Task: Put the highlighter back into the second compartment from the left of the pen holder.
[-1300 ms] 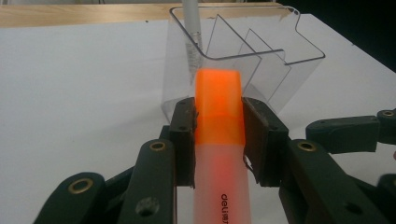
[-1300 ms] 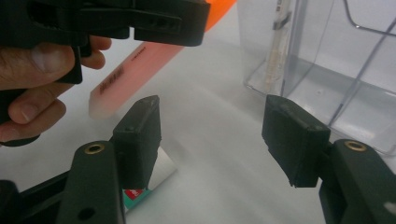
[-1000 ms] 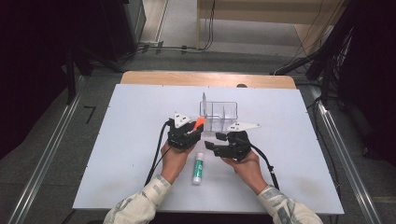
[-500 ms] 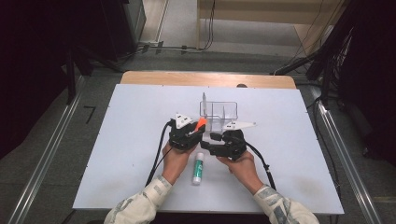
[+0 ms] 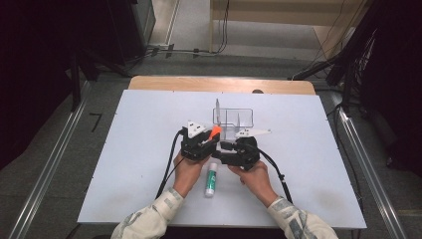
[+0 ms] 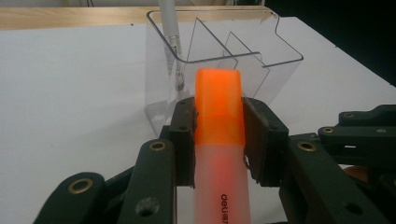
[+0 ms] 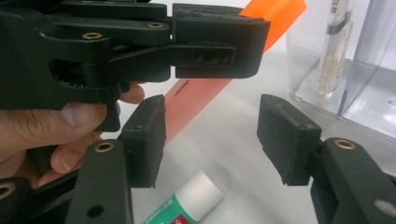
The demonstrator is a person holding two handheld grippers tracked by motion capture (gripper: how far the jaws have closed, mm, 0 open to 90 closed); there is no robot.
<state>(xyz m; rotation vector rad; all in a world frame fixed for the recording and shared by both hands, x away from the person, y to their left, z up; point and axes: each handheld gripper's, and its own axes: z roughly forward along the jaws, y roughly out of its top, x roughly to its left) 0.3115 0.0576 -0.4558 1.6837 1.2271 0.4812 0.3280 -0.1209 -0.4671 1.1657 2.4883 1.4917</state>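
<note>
Your left gripper (image 6: 218,135) clamps the orange highlighter (image 6: 218,107); your right gripper (image 7: 212,140), jaws just narrowing on nothing, stands beside it; next, drop it into the clear organizer (image 6: 275,51)

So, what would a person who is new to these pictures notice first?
First the orange highlighter, clamped between the jaws of the left gripper near the middle of the white table. Just behind it stands a clear divided organizer with one pen in it. A green-and-white glue stick lies between the person's hands.
</note>
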